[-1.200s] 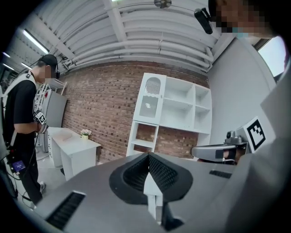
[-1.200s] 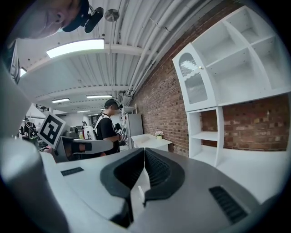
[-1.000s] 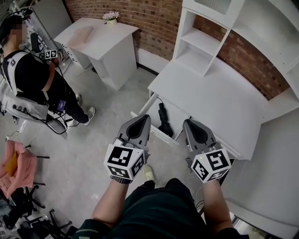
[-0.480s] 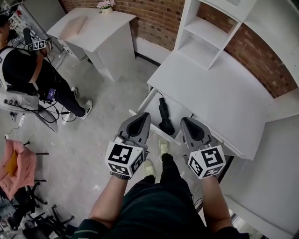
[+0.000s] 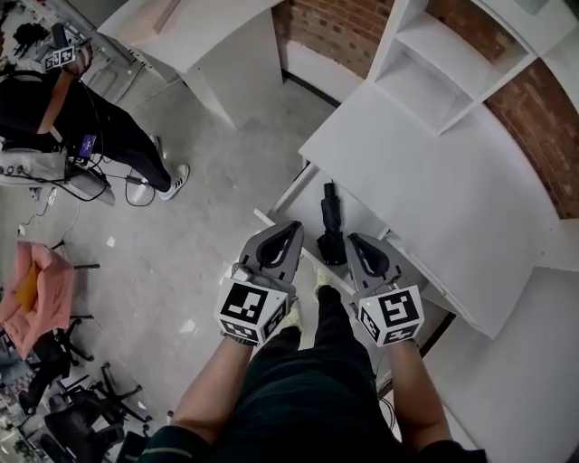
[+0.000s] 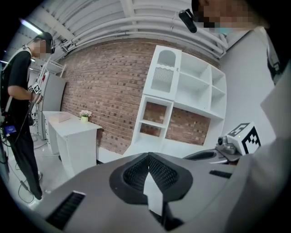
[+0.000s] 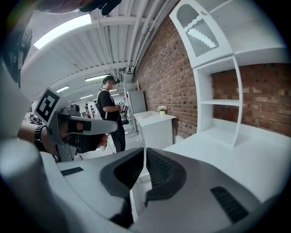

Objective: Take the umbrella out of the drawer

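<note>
At lower centre, the matte grey left gripper and right gripper, both with jaws pressed together on nothing; just beyond, between their tips, the folded black umbrella lies lengthwise in the open white drawer of a smooth white desk; bare grey floor opens leftward; rough brick wall at top.

Black umbrella lies in the open drawer.
</note>
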The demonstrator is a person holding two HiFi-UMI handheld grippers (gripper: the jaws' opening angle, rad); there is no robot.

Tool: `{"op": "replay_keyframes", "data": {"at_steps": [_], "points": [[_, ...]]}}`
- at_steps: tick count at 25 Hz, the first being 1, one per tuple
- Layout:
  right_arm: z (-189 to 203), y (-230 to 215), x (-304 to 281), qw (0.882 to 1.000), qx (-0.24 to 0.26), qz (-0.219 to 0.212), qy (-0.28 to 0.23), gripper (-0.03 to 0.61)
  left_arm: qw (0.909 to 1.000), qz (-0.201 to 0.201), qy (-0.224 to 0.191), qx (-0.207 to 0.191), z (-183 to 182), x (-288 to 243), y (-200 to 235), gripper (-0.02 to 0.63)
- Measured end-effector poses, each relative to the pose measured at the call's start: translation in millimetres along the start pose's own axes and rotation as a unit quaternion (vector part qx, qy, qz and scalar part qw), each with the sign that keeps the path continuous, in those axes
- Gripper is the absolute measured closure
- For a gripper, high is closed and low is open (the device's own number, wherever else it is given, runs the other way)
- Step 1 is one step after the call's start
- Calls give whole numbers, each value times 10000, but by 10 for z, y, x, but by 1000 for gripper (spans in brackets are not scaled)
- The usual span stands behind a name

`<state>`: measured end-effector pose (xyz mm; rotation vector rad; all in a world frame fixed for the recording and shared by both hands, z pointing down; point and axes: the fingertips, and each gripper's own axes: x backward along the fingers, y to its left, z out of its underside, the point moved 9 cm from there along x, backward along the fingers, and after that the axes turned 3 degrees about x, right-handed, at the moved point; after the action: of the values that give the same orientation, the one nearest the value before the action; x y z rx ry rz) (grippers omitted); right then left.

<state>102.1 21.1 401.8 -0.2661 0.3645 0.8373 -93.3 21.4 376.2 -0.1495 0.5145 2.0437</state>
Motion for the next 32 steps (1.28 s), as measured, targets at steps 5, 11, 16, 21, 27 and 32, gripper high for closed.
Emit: {"op": "replay_keyframes", "data": {"at_steps": [5, 11, 16, 21, 27, 32], "points": [[314, -212, -413, 9988, -30, -228, 441, 572, 9993, -165, 269, 183, 253, -356, 177, 607], [691, -418, -823, 9955, -262, -323, 851, 571, 9968, -325, 550, 481, 565, -672, 386, 607], [1052, -570, -1069, 9900, -546, -355, 1248, 571, 9947, -437, 720, 583, 772, -863, 456, 607], [1467, -681, -1343, 9828, -750, -314, 1656, 569, 9918, -494, 933, 722, 1000, -1026, 566, 607], [1862, -747, -1556, 9718, -1005, -249, 2117, 500, 9884, -552, 1140, 837, 1150, -1192, 603, 607], [2130, -756, -1727, 9614, -1029, -161, 2549, 462, 9867, -515, 1237, 922, 1187, -1307, 574, 607]]}}
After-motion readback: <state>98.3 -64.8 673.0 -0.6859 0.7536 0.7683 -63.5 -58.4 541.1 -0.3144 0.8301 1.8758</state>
